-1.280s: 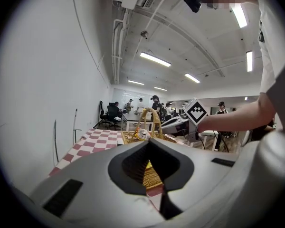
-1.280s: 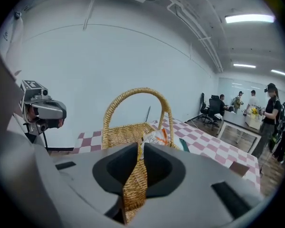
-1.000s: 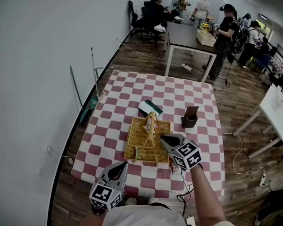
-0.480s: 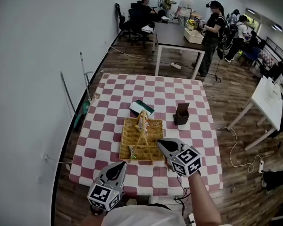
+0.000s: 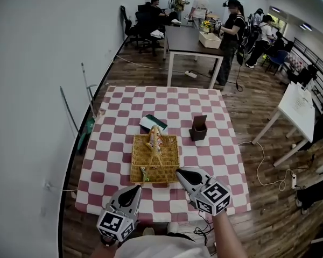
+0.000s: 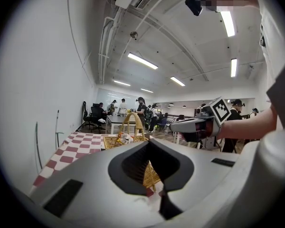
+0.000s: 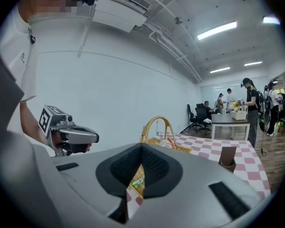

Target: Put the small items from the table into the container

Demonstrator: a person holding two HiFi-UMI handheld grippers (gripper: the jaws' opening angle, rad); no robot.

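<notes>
The basket [image 5: 155,160] sits on the desk [image 5: 112,144], nearer its front edge. Small items [image 5: 154,140] lie in the basket's far half, and a small packet [image 5: 144,172] lies at its near left corner. A flat box [image 5: 153,122] lies just behind the basket. A holder [image 5: 198,128] stands behind and right of the basket. The right gripper [image 5: 179,171] is at the basket's near right corner, and the left gripper [image 5: 135,189] is before its near left corner.

My head view looks steeply down from high above the desk [image 5: 113,144], probably from just behind its near edge. Both gripper views sit low and close, facing almost level across it. All three share the wicker basket [image 5: 169,163] at the middle.
</notes>
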